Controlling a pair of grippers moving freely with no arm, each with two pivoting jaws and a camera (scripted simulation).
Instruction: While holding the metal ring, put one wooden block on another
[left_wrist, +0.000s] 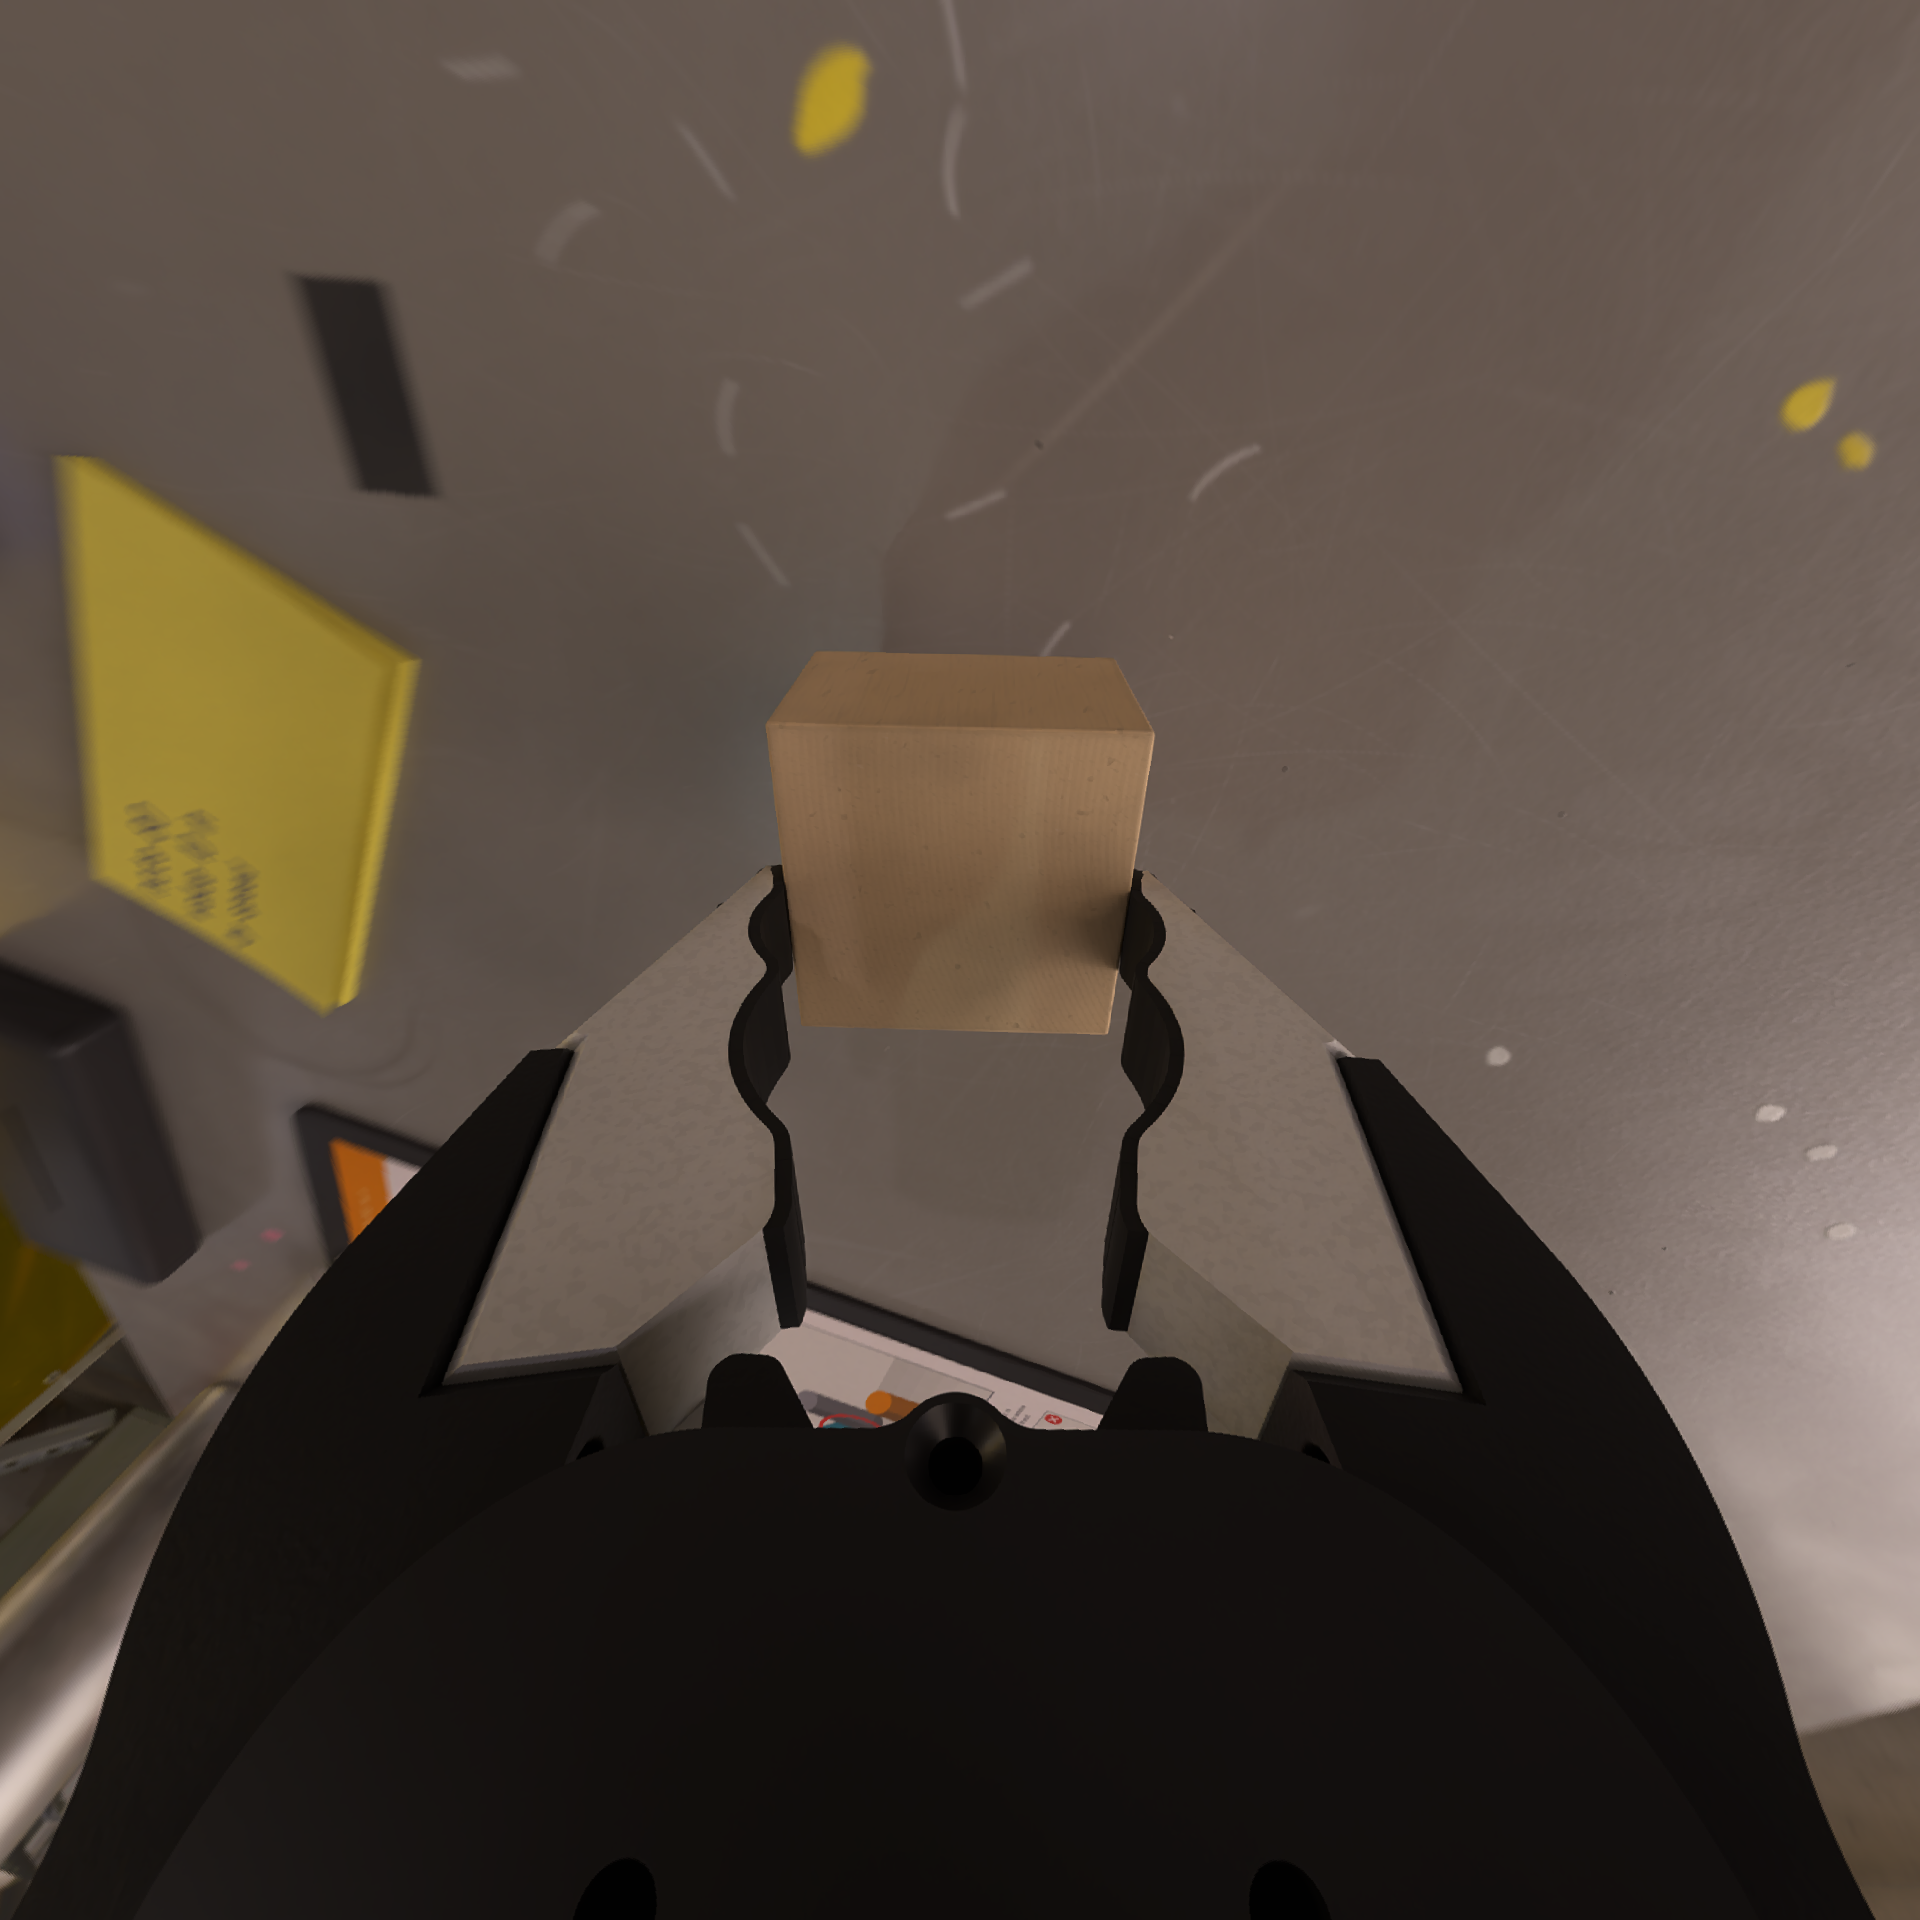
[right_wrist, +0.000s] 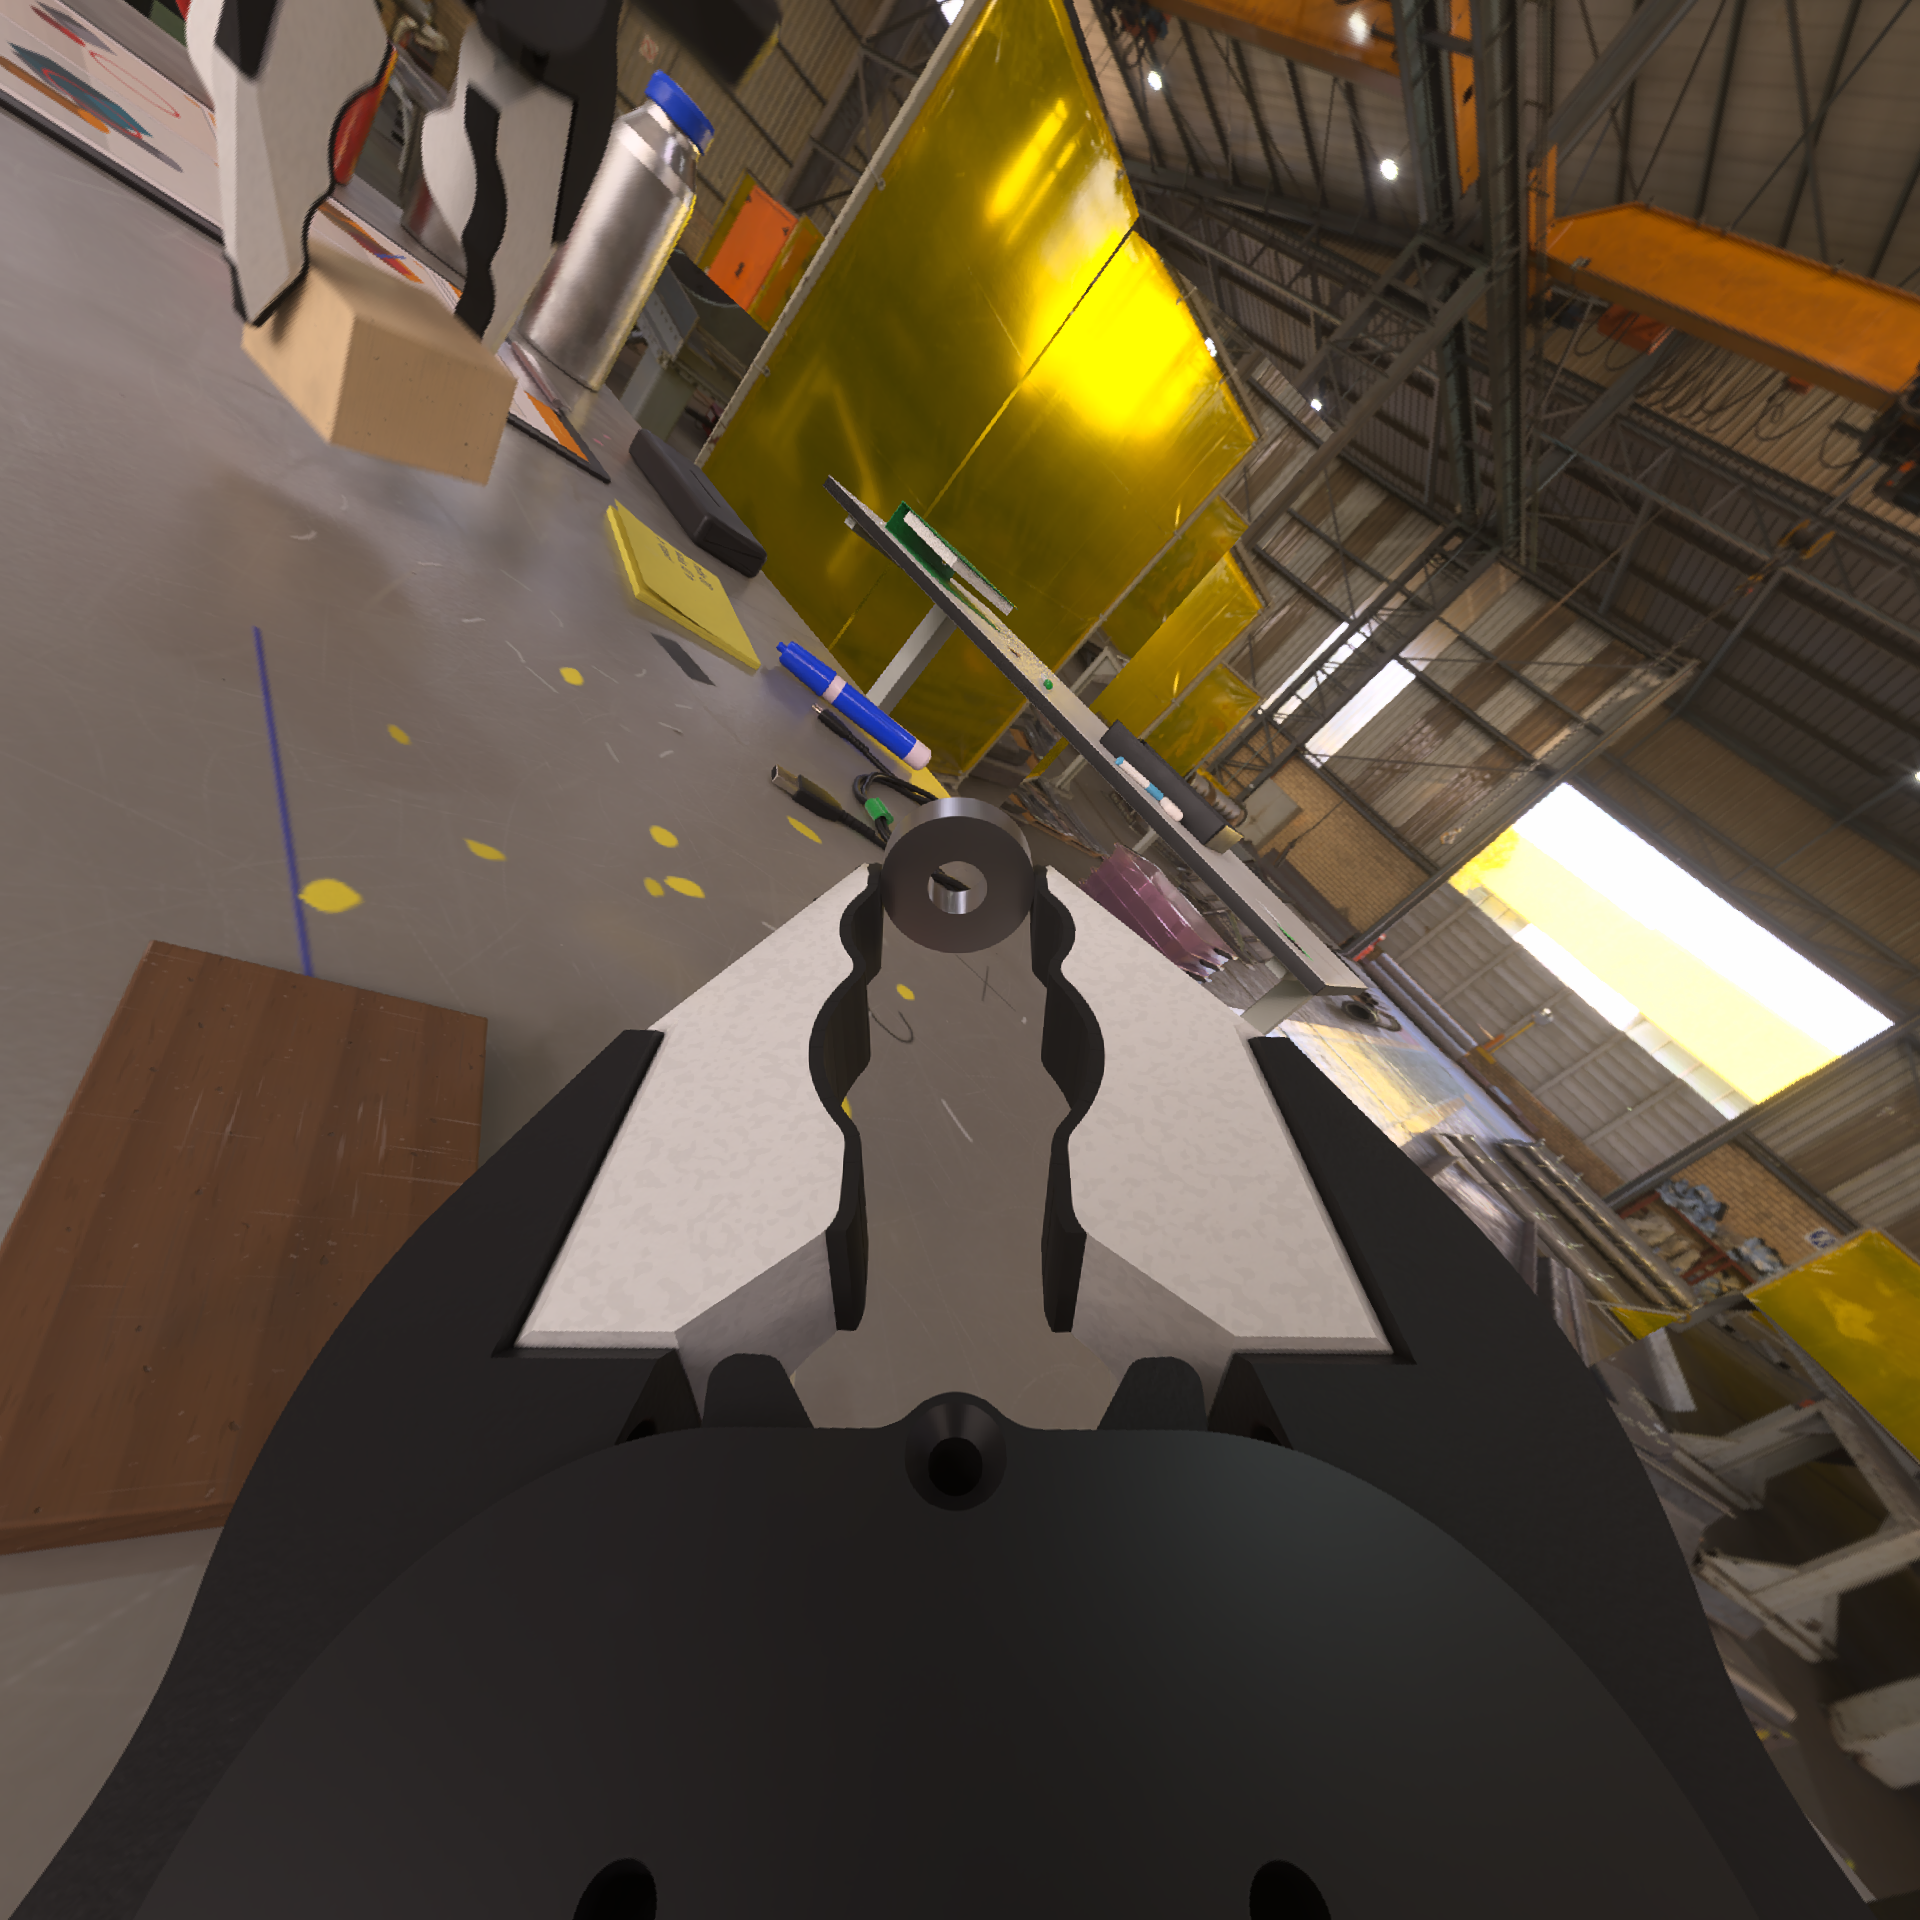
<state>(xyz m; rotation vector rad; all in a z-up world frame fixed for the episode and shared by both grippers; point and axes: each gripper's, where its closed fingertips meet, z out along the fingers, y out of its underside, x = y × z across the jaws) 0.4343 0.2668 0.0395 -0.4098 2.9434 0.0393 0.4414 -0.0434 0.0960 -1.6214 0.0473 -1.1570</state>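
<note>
1. Left tool grips a pale wooden block between its fingertips, holding it above the grey counter; the block's shadow falls on the counter beyond it.
2. Right tool pinches a dark metal ring at its fingertips, with the ring's hole facing the camera and the ring raised clear of the counter.
3. From the right wrist view, the left tool and its block appear at the upper left, and the block looks lifted just off the counter, with a shadow beneath it. Only this one wooden block shows in either view.
4. Grey and scratched, the counter is dotted with yellow paint spots and crossed by a thin blue line.
5. On the counter lie a brown wooden board at the near left, a yellow notepad, a small black case just beyond the notepad, a blue marker, and a dark cable with a green connector.
6. Beyond the left tool, a silver metal bottle with a blue cap stands closed; its contents cannot be seen. It stands near a flat printed mat.
7. Around the counter is a large industrial hall with yellow translucent screens, steel roof trusses, orange crane beams, and a bright opening in the far wall.
</note>
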